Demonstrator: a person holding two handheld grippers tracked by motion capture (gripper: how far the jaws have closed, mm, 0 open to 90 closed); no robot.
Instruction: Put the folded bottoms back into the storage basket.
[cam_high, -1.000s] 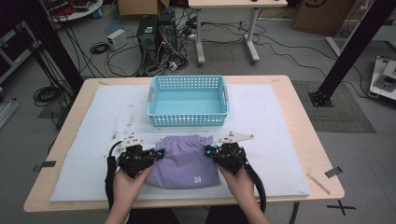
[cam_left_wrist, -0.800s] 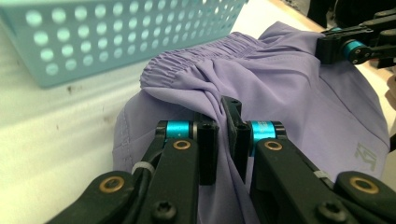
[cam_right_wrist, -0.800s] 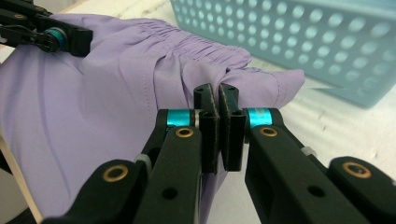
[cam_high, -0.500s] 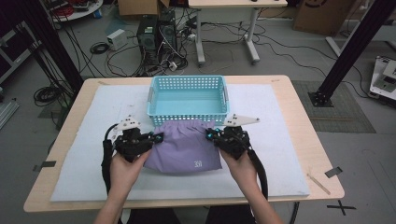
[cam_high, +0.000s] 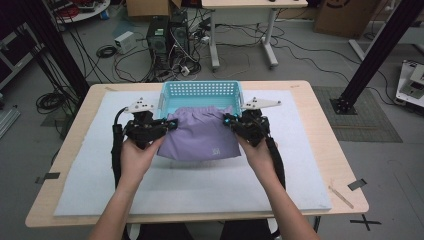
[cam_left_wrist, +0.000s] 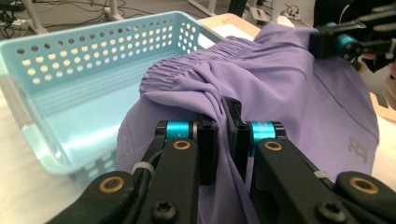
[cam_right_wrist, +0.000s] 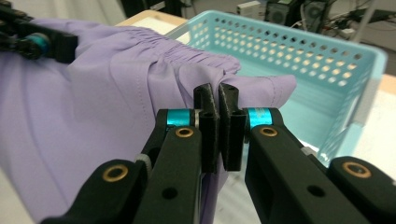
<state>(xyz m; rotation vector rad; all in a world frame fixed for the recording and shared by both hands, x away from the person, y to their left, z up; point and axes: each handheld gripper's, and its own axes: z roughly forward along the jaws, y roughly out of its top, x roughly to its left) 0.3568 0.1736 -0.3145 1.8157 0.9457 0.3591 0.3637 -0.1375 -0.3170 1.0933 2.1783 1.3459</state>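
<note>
Two hand-held grippers, left and right, each pinch one purple garment over one blue basket.

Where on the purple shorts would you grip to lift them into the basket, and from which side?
Grip the shorts at the two ends of the gathered waistband, coming from the person's side. That edge is thick and bunches into a fold the jaws can pinch. The left gripper and right gripper are shut there now, and the cloth hangs spread between them, its waistband over the near rim of the basket.
</note>
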